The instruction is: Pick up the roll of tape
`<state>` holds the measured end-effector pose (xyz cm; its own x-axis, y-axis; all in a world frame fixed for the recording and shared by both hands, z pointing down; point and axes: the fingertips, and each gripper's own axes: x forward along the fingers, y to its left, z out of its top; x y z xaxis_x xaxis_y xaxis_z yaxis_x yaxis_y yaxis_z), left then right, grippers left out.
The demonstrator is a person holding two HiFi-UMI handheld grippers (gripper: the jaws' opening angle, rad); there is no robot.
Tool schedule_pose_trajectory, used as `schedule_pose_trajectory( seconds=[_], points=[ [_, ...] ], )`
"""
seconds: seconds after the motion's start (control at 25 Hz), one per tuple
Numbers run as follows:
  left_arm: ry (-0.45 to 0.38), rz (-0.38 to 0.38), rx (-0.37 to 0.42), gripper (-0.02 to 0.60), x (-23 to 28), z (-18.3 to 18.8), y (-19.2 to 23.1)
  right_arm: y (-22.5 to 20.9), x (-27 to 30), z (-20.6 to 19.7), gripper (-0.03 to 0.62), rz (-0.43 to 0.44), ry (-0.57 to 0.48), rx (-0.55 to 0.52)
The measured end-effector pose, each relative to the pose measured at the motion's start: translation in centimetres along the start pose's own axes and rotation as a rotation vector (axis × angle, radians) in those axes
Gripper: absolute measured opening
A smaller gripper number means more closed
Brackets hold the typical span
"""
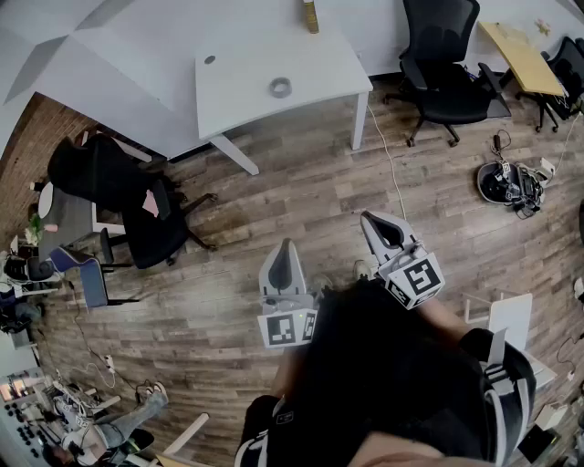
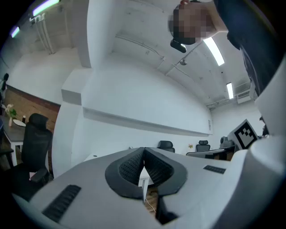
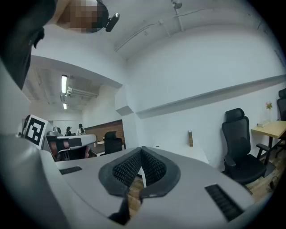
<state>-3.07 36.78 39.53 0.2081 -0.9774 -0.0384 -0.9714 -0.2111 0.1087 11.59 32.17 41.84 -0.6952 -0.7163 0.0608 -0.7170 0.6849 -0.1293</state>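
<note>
The roll of tape [image 1: 280,88] is a small grey ring lying flat on the white table [image 1: 246,77] at the far side of the room. Both grippers hover over the wooden floor, well short of the table and pointing toward it. My left gripper [image 1: 286,243] is shut with nothing between its pads [image 2: 134,166]. My right gripper [image 1: 368,218] stands beside it, also shut and empty, its pads [image 3: 151,167] meeting at the tips. In both gripper views the tape is hidden; the left gripper view shows only a table leg [image 2: 144,183] past the jaws.
A brown upright object [image 1: 311,15] stands at the table's back edge. Black office chairs sit at the left [image 1: 137,205] and the upper right [image 1: 444,64]. A white cable [image 1: 391,160] runs across the floor, and a dark bundle of gear [image 1: 511,182] lies at the right.
</note>
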Motion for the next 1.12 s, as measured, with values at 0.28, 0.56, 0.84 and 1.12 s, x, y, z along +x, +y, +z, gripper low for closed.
schedule_pose_trajectory(
  seconds=[0.28, 0.56, 0.84, 1.12],
  points=[
    [0.001, -0.001, 0.002, 0.025, 0.1, -0.1, -0.6, -0.2, -0.3, 0.1, 0.012, 0.006, -0.003, 0.004],
    [0.009, 0.012, 0.008, 0.025, 0.9, -0.8, -2.7, -2.1, -1.4, -0.2, 0.012, 0.023, -0.008, 0.018],
    [0.028, 0.041, 0.007, 0.025, 2.3, -1.6, -4.9, -5.2, -1.9, -1.5, 0.012, 0.050, 0.014, 0.021],
    [0.047, 0.063, 0.012, 0.025, 4.5, -2.7, -4.8, -7.5, 0.0, -2.5, 0.012, 0.070, 0.038, 0.018]
  ],
)
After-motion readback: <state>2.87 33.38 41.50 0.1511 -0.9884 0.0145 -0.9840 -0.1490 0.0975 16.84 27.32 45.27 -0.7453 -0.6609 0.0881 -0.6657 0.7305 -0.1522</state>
